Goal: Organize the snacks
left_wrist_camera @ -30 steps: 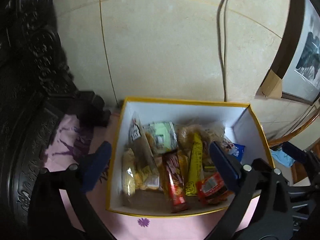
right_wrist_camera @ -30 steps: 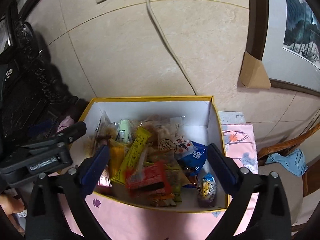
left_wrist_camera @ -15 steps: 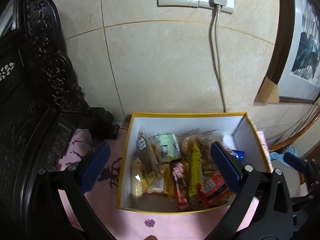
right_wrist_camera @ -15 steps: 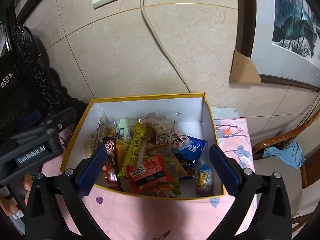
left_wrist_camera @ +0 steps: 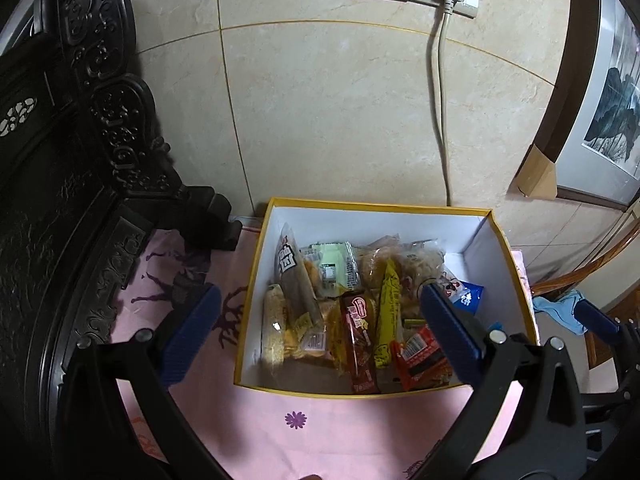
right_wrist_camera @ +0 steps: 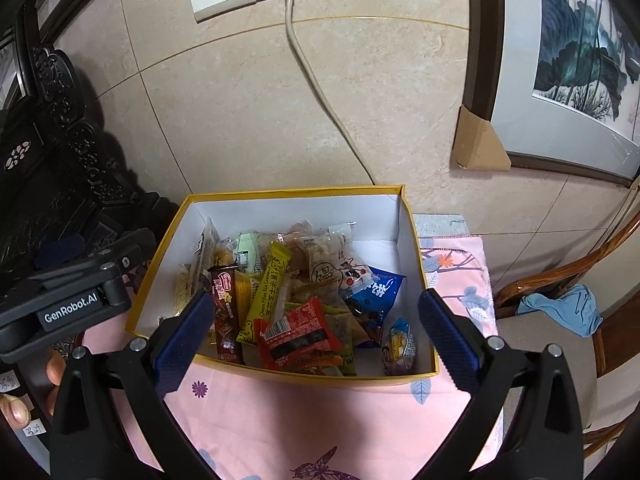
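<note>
A yellow-rimmed white box (left_wrist_camera: pixel 486 240) (right_wrist_camera: pixel 408 240) stands on a pink cloth against the wall, filled with several snack packets. Among them are a long yellow bar (left_wrist_camera: pixel 388 312) (right_wrist_camera: pixel 266 292), a brown bar (left_wrist_camera: pixel 360 344) (right_wrist_camera: pixel 225 312), a red packet (left_wrist_camera: pixel 420 356) (right_wrist_camera: pixel 298 332) and a blue packet (left_wrist_camera: pixel 468 296) (right_wrist_camera: pixel 374 292). My left gripper (left_wrist_camera: pixel 320 332) is open, held back above the box's front edge with nothing between its fingers. My right gripper (right_wrist_camera: pixel 316 332) is open too, empty, in front of the box. The left gripper's body (right_wrist_camera: pixel 68 304) shows at the left of the right wrist view.
Carved dark wooden furniture (left_wrist_camera: pixel 60 200) stands close on the left. A wall socket with a plugged cable (left_wrist_camera: pixel 442 80) is above the box. A framed picture (right_wrist_camera: pixel 568 60) leans at the right. A wooden chair with a blue cloth (right_wrist_camera: pixel 560 312) is right of the table.
Both grippers have pulled up and back from the box, so more wall and the sockets show. Both stay open and empty. The snacks have not moved.
</note>
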